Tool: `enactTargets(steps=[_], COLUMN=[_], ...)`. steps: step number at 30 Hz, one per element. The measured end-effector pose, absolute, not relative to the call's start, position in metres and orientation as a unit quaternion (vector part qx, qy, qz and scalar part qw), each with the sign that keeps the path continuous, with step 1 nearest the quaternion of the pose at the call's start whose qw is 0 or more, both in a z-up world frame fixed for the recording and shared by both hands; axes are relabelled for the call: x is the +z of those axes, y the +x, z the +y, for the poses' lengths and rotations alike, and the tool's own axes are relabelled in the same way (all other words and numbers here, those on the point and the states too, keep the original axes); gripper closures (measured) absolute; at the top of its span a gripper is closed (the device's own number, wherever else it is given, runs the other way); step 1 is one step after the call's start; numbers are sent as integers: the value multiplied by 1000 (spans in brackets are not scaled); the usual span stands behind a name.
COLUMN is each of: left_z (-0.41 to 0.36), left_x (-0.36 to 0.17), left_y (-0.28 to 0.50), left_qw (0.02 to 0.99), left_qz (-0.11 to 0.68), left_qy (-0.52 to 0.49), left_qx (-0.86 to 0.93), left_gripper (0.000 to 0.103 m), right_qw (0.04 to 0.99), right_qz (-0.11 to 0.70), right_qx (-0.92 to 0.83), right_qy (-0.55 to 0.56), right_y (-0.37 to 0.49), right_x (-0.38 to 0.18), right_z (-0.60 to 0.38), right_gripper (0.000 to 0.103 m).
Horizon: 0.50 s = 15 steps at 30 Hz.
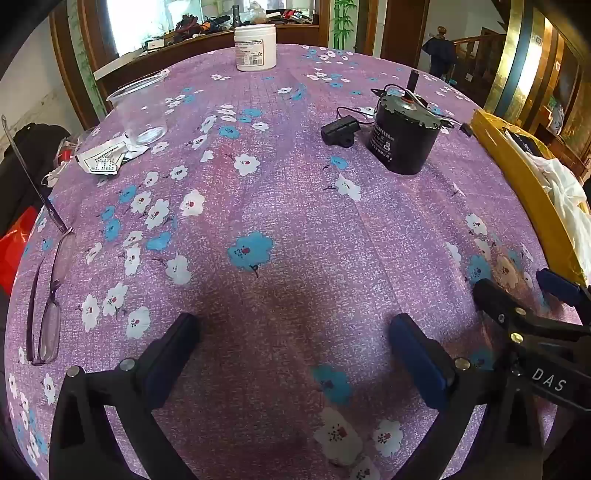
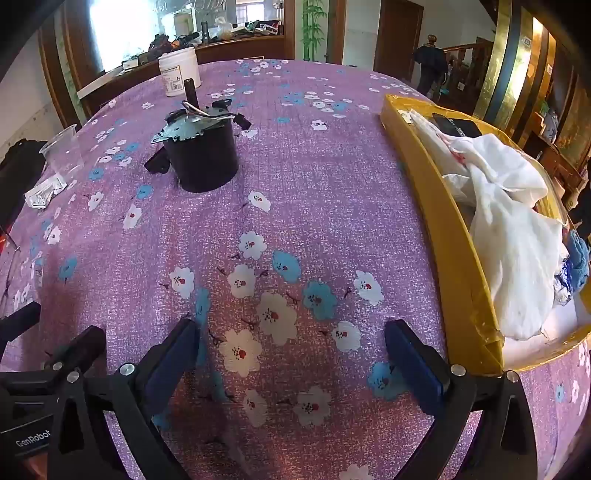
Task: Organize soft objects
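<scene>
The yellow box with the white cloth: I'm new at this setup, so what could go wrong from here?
1. The white cloth hangs over the yellow box rim and might drag the blue cloth out with it.
2. A wide swing could clip the black motor or its wires.
3. The two open claws sit close and may collide.

Beyond the purple flowered tablecloth we see a bright window, dark wooden doors and a gilded frame to its right.

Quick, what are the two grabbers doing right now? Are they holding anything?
Left hand-held gripper: open, holding nothing, above the purple tablecloth.
Right hand-held gripper: open, holding nothing.
</scene>
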<state>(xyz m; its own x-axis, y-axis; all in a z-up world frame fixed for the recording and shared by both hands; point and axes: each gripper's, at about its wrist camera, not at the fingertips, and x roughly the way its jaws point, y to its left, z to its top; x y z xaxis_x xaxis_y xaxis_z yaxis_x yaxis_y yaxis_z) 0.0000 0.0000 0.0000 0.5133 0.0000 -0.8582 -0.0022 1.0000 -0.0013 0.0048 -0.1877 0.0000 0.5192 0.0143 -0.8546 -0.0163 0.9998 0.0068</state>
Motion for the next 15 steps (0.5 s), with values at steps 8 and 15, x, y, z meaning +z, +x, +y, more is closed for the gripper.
enactTargets(steps=[8, 15], left_z=[0, 0], left_x=[0, 0], left_y=[0, 0], left_qw=[870, 869], left_qz=[494, 494], left_qy=[0, -1], left_qx=[1, 1], left_gripper=[0, 0], right_qw=[872, 871], right_qz=[490, 490], right_qx=[10, 11], right_qy=[2, 2], right_y=[5, 4], right_x=[0, 0], right_z=[-188, -188], right_gripper=[1, 1])
